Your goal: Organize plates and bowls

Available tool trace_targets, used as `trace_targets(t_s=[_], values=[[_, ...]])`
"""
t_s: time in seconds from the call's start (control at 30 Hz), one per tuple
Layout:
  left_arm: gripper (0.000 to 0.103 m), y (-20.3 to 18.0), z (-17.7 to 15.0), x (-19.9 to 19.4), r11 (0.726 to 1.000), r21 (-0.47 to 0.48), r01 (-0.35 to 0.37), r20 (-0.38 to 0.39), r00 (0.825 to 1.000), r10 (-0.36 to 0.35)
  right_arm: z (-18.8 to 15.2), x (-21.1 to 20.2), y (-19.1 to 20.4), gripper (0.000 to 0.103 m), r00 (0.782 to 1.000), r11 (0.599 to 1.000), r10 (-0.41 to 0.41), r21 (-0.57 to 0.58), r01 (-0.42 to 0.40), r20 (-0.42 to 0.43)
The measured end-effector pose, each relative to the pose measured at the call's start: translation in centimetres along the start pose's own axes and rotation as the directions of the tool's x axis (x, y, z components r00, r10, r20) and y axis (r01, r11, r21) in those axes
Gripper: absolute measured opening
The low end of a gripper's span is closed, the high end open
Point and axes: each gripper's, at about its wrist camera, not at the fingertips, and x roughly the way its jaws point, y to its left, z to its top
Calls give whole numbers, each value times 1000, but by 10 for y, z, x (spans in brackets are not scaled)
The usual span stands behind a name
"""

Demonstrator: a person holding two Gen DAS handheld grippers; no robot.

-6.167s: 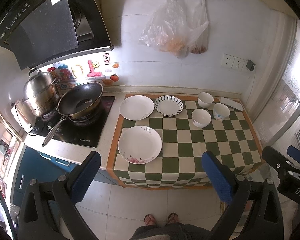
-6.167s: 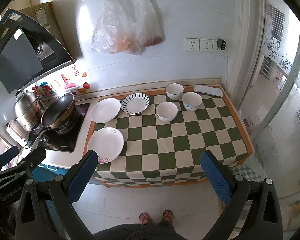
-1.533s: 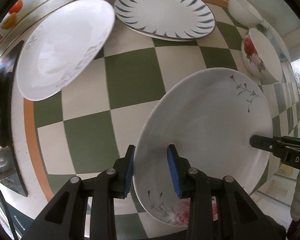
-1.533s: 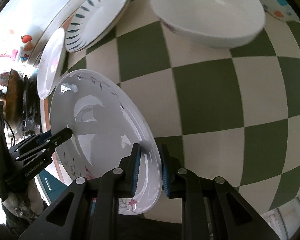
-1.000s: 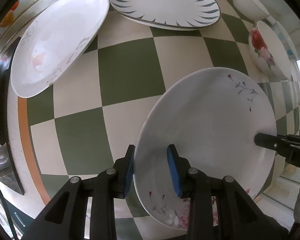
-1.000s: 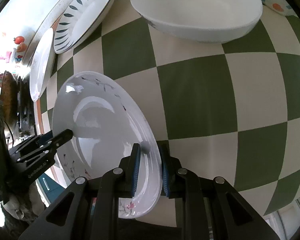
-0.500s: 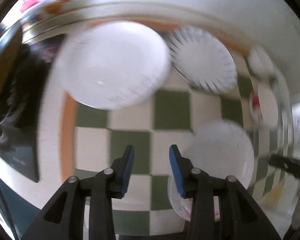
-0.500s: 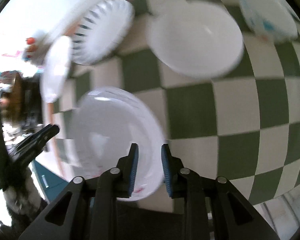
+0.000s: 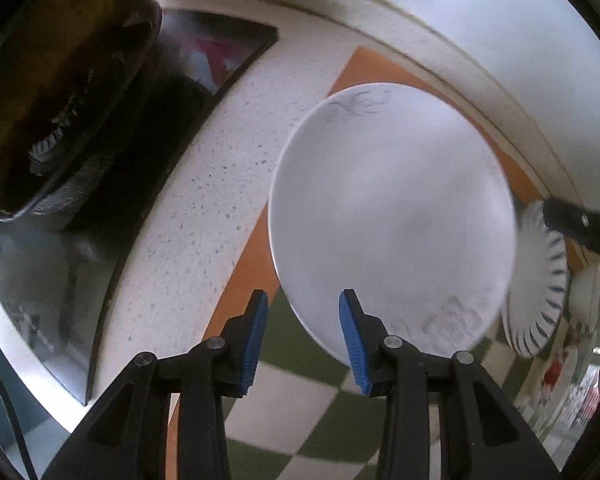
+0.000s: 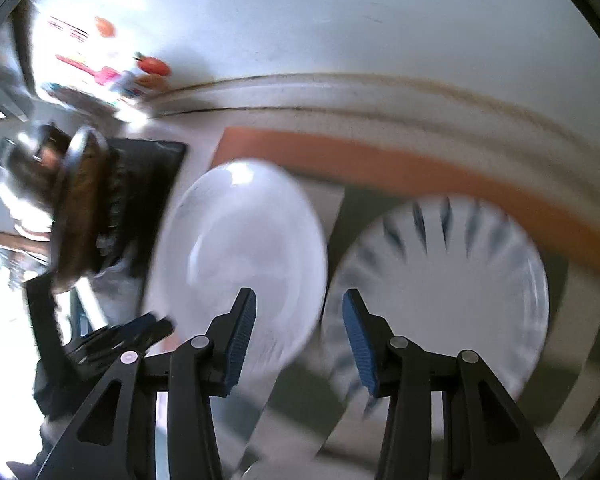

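A plain white plate (image 9: 392,216) lies at the back left of the green-and-white checked cloth (image 9: 284,428). My left gripper (image 9: 302,336) is open, its jaws straddling the plate's near-left rim. The striped plate (image 9: 540,288) lies to its right, with bowls (image 9: 584,292) beyond. In the blurred right wrist view my right gripper (image 10: 296,336) is open, at the white plate's (image 10: 236,264) right rim, beside the striped plate (image 10: 452,288). The left gripper's fingers (image 10: 120,336) show at the plate's left. The right gripper's tip (image 9: 580,224) shows over the striped plate.
A black cooktop (image 9: 112,184) with a dark wok (image 9: 60,92) stands left of the cloth on the speckled white counter (image 9: 204,168). The white tiled wall (image 10: 340,20) runs behind, with small colourful ornaments (image 10: 140,68) on the ledge.
Both grippers have let go of the flowered plate, opened and moved back-left to the plain white plate. The flowered plate is out of view now.
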Motion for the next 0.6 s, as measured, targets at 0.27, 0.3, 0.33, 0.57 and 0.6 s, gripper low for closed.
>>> trace_targets(t_s=[0.27,0.3,0.33,0.57,0.6], values=[[24,11,-2,21,998,-21,51,-13,999,-51,42,65,-2,20,992,999,-25,-25,22,-127],[23,12,-4,21,998,-22,51,-7,999,-51,41,68,-2,16,991,1000,7,-17,-10,-132],[23,14,-4,21,998,-23,54,-5,999,-54,42,68,-1,16,992,1000,10,-20,-12,-123],[23,11,-1,23,997,10,72,-17,997,-71,38,67,-8,15,990,999,36,23,-33,-140],[23,10,-2,20,998,15,69,-12,998,-68,37,65,-8,15,991,999,36,24,-33,-132]])
